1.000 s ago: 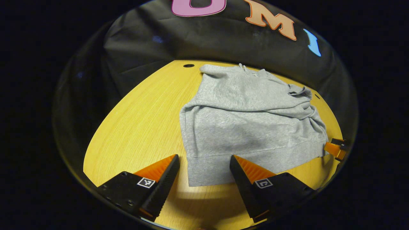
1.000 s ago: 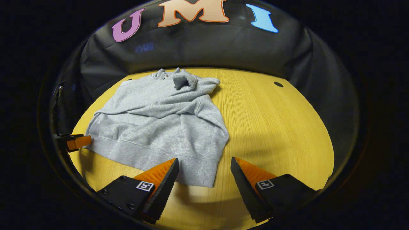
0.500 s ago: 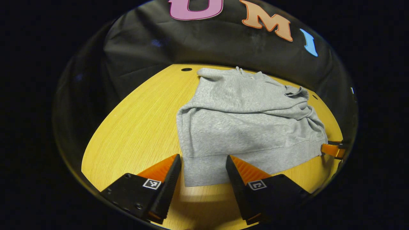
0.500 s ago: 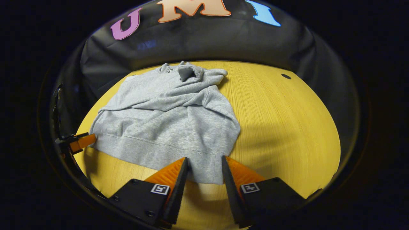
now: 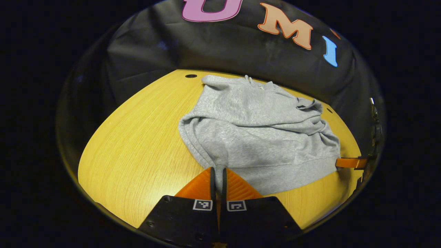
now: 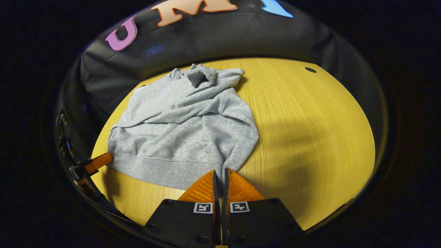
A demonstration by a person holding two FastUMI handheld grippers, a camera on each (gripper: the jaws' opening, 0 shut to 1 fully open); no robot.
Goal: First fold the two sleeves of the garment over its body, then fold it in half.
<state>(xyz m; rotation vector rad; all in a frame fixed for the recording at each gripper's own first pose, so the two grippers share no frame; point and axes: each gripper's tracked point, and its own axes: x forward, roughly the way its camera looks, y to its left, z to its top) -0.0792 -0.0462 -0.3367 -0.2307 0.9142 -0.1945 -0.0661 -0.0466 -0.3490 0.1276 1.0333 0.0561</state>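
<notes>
The left claw (image 5: 217, 179) was clamped on the near hem corner of the grey garment (image 5: 255, 137); the right claw (image 6: 220, 181) pinched the other corner. Sleeves apparently lay folded across the body, farther up the yellow surface (image 6: 310, 131). Halving was under way; next, both corners needed lifting together toward the collar.

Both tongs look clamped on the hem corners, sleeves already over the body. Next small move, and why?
Probably lift both together, then carry the hem toward the collar. The left tongs and right tongs each pinch a bottom corner of the sweatshirt, the sleeves lie folded across its body, and it rests flat on the table, so the half fold is what remains.
</notes>
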